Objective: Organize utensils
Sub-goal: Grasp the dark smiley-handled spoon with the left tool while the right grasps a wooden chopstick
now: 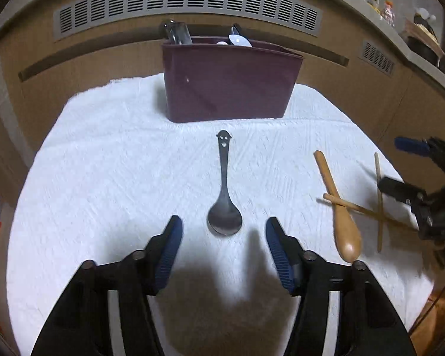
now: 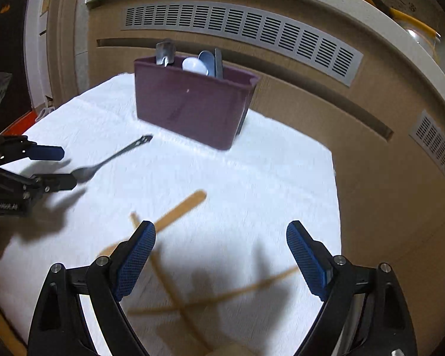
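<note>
Left tool [image 1: 224, 228] spread before metal spoon [image 1: 225, 204]; right tool [image 2: 221, 231] spread over chopsticks [image 2: 192, 299] | handle to be pinched; bin [image 1: 228, 83] is target

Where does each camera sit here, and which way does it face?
Left wrist: on the left tool, angled down at a dark metal spoon with a smiley handle on the white cloth; its own two fingers show, open.
Right wrist: on the right tool, angled down over a wooden spoon and crossed wooden chopsticks; its own open fingers show.
Shared: the maroon plastic bin holding utensils, the cloth, the metal spoon, and each other's tool.
</note>
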`<state>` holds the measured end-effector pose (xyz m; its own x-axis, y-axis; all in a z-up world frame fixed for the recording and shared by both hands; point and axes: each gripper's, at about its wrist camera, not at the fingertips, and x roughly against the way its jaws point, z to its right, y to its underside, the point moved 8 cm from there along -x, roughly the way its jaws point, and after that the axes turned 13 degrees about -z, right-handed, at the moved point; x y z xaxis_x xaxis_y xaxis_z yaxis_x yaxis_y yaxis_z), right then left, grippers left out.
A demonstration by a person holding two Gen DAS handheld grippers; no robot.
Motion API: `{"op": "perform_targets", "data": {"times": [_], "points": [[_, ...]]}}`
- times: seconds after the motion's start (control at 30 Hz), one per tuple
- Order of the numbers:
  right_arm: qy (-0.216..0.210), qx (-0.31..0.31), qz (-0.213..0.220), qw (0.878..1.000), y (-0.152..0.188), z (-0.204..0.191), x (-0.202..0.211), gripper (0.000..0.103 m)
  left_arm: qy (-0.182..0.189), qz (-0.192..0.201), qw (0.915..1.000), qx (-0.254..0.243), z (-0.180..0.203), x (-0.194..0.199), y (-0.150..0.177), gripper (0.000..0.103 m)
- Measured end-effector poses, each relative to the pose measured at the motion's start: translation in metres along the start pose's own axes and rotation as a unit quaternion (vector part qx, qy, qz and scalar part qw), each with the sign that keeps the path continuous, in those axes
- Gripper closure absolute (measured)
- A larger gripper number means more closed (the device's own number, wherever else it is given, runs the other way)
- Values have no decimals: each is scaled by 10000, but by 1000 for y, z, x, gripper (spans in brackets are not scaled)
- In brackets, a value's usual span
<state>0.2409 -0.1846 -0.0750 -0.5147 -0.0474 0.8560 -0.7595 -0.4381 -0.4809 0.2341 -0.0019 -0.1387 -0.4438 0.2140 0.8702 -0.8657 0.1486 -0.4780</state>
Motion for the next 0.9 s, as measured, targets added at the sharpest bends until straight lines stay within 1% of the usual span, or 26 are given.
{"op": "perform_targets", "data": {"times": [0.07, 0.13, 0.27, 0.33, 0.47, 0.5, 0.53, 0.57, 0.73, 0.8, 0.87, 0.9], "points": [[5, -17, -10, 10000, 10, -1, 3, 16, -35, 42, 10000, -5, 1, 0, -3, 51], [43, -7, -31, 10000, 18, -2, 3, 16, -145, 0, 9999, -49, 2, -5, -7, 52], [86, -57, -109, 9999, 25, 5, -2, 16, -264, -215, 9994, 40, -2, -20, -10, 58], [80, -96, -149, 9998, 29, 8, -6, 16, -268, -230, 9994, 68, -3, -21, -10, 58], [90, -59, -187, 9998, 31, 9, -10, 16, -379, -247, 9989, -76, 2, -23, -12, 58], [93, -16, -188, 9998, 31, 8, -10, 16, -384, -237, 9989, -95, 3, -23, -12, 63], [94, 64, -181, 9998, 30, 5, -9, 16, -381, -219, 9990, -95, 3, -23, -12, 73], [91, 140, -177, 9997, 30, 3, -8, 16, -369, -212, 9990, -95, 2, -23, -12, 74], [-145, 716, -186, 9972, 31, -19, -2, 16, -300, -148, 9994, -30, 0, -19, -10, 74], [-95, 968, -170, 9951, 32, -27, -1, 16, -286, -117, 9995, 12, -1, -18, -9, 74], [-107, 1038, -183, 9944, 32, -29, 0, 16, -250, -110, 9996, 40, -2, -17, -9, 74], [-155, 1038, -205, 9943, 32, -30, -1, 22, -235, -102, 9997, 49, -2, -17, -9, 74]]}}
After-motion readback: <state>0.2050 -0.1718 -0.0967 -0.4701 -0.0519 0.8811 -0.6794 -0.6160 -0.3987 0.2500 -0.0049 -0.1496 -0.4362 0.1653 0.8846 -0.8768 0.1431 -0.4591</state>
